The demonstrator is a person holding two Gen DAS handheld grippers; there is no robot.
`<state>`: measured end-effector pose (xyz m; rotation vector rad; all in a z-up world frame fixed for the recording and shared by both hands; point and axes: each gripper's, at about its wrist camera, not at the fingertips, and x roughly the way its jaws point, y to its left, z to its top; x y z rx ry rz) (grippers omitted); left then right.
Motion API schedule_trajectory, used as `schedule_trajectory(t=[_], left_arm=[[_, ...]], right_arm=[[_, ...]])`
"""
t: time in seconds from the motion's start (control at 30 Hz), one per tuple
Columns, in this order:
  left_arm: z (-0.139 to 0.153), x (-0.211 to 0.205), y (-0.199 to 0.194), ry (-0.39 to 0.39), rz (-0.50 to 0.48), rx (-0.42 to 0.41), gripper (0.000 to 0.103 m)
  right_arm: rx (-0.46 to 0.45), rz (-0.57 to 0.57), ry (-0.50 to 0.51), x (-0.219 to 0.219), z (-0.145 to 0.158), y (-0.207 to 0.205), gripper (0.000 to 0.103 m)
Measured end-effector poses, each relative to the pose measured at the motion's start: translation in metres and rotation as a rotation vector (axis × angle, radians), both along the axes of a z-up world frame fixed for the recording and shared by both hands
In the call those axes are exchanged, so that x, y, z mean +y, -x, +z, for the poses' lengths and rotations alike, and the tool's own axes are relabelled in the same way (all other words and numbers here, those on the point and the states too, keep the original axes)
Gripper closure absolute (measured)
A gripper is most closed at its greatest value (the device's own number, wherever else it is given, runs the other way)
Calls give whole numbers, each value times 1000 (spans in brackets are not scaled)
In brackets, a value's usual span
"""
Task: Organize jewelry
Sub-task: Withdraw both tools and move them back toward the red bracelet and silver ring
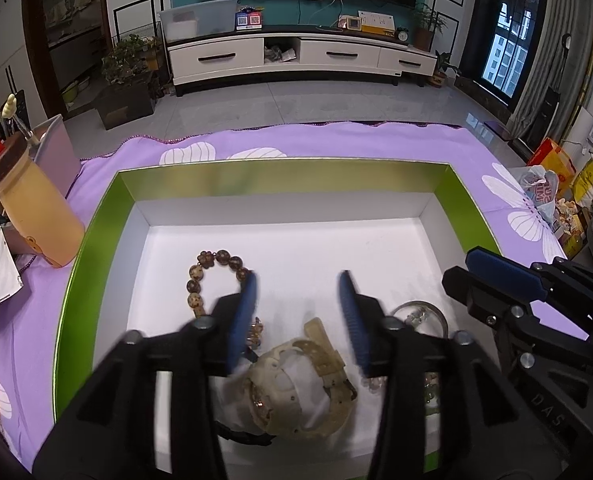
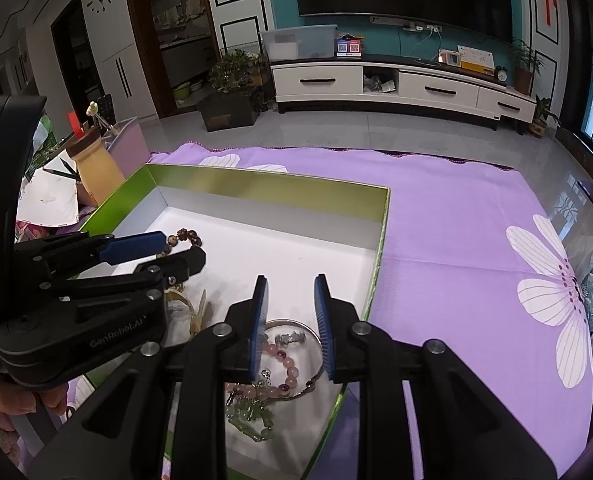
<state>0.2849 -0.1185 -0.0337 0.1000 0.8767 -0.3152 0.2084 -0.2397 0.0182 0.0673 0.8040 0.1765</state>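
Note:
A green-walled box (image 1: pixel 288 174) with a white floor holds the jewelry. In the left wrist view a brown bead bracelet (image 1: pixel 206 276) lies at the left, a cream watch (image 1: pixel 296 384) in the middle and a silver bangle (image 1: pixel 418 314) at the right. My left gripper (image 1: pixel 300 286) is open and empty above the watch. My right gripper (image 2: pixel 290 286) is open and empty above the silver bangle (image 2: pixel 296 324), a pink bead bracelet (image 2: pixel 284 372) and a green bead bracelet (image 2: pixel 252 420). The box (image 2: pixel 264 190) also shows in the right wrist view.
The box sits on a purple flowered cloth (image 2: pixel 456 240). A yellow bottle (image 1: pixel 32 204) with a brown cap and some papers stand to the left of the box. Bags (image 1: pixel 552 184) lie off the right edge.

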Motion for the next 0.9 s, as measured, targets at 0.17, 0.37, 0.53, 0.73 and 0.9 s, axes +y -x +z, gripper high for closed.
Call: schedule_trajectory(t=[0.17,0.37,0.53,0.73,0.9], left_arm=[[6,3,8,0,2,-8,43],[18,8,21,24,0,-16,20],[31,20,39,58,4,-33,7],[44,51,63,88,40,-31,5],[42,79,89,98,77,-18,5]], right_arm=[[-17,-12,-10,-4,8,11,64],[-38,-43,-34,-13,20,29,44],[-35,-50,-45,-17,25,48,33],[-36,-38,-47,-14,29,75,27],[-33,-28,-57,-11,30,101,27]])
